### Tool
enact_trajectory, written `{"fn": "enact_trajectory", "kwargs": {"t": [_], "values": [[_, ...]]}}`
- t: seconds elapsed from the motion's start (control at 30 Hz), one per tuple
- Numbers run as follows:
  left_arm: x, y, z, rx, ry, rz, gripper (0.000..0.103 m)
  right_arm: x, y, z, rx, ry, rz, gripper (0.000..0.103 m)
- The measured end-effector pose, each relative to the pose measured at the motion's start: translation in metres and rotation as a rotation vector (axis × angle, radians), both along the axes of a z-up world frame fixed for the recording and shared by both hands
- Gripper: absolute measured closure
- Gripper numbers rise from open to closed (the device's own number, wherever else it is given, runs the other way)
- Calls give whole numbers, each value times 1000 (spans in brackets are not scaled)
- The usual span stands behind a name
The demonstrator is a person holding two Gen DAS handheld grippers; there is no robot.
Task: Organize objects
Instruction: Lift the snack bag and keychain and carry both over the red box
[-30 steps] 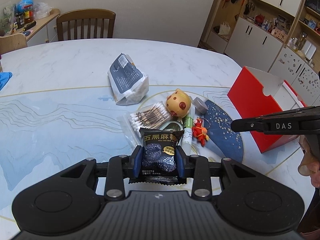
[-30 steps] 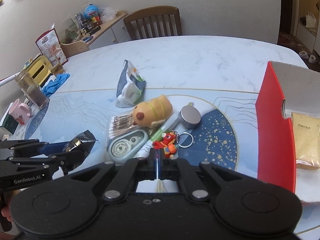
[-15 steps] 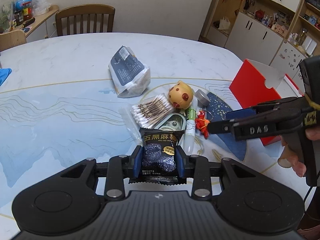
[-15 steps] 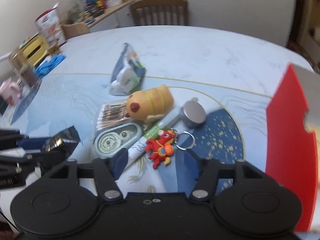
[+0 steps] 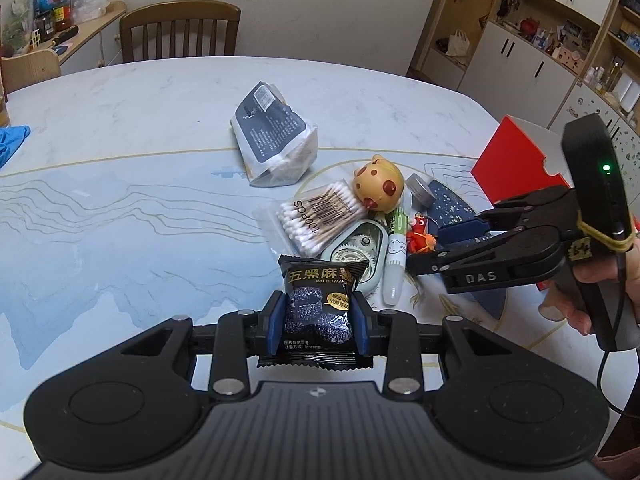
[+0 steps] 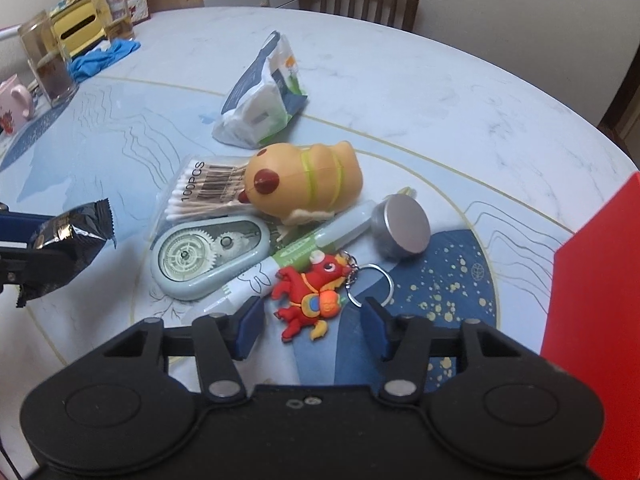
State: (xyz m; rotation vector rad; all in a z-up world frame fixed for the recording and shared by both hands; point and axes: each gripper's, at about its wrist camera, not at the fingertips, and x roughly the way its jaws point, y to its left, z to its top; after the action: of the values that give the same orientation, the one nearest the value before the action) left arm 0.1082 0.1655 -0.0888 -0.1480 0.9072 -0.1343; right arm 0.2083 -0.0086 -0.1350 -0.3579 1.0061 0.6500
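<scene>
The left gripper is clenched on a black snack packet, held above the bench. The right gripper is seen closing around a red keychain figure lying on the bench, pads not yet touching. Most clutter is left unsorted: cotton swabs, a tape dispenser. The red box is cut off; its contents are hidden.

Wooden chair behind the table; pink mug, blue cloth.
</scene>
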Motion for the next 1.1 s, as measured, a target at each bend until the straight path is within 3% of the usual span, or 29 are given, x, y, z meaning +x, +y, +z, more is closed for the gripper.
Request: {"fn": "enact_trajectory", "kwargs": {"t": [0.1, 0.2, 0.4, 1.1], "values": [[1, -3, 0, 4, -1, -2, 70, -1, 2, -2, -6, -8, 14, 55], [1, -5, 0, 4, -1, -3, 70, 0, 0, 0, 6, -8, 14, 65], [2, -19, 7, 4, -11, -18, 70, -5, -11, 14, 45, -19, -9, 67], [19, -129, 72, 37, -156, -188, 70, -40, -132, 130, 235, -110, -79, 67]]}}
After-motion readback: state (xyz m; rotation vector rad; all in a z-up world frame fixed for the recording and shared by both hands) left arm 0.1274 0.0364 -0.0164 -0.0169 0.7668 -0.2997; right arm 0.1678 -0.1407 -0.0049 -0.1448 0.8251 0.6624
